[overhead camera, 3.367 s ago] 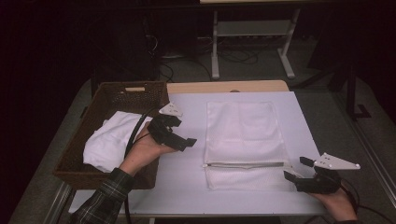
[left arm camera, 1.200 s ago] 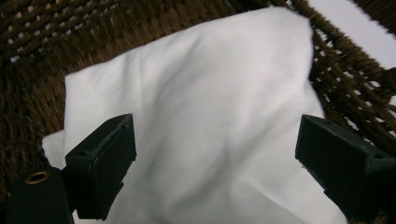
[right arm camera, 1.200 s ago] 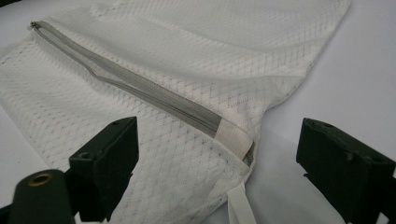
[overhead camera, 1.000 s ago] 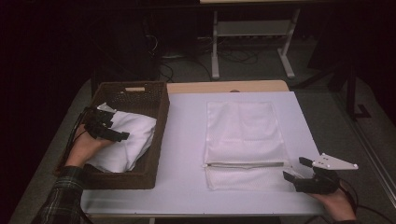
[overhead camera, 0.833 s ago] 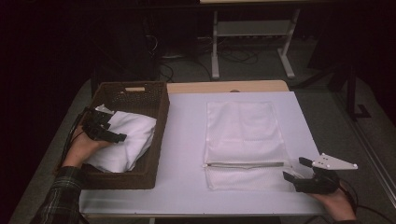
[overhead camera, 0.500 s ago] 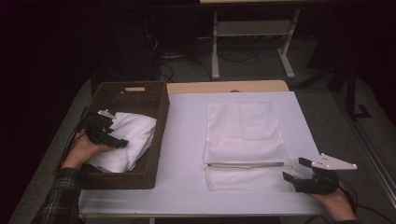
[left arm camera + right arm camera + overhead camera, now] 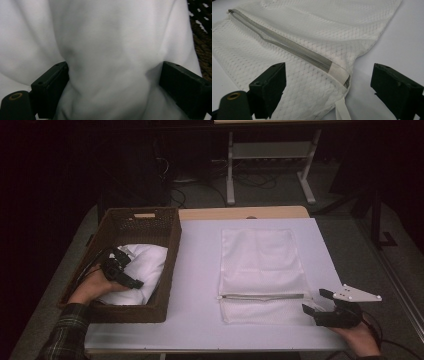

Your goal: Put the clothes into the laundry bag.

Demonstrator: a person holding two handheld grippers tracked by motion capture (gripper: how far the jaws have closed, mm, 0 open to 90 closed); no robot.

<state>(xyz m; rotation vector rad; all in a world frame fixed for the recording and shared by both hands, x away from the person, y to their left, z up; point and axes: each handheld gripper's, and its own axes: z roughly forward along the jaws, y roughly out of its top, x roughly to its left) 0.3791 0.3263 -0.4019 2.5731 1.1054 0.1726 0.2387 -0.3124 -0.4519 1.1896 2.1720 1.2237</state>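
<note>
A white table (image 7: 200, 320) stands in a dark room. At left in the high view, the left gripper (image 7: 131, 281) sits in the wicker basket (image 7: 172, 245), jaws apart around a fold of white cloth (image 7: 110, 62). Lower right, the right gripper (image 7: 312, 311) rests with jaws apart at the zippered mesh laundry bag (image 7: 260, 255).

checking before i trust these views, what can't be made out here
- High view: the left hand-held gripper is too dark and small to tell whether it pinches the white cloth.
- Left gripper view: the cloth blocks the basket floor.
- Right gripper view: the mesh bag runs off the top edge; its zipper pull can't be made out.
</note>
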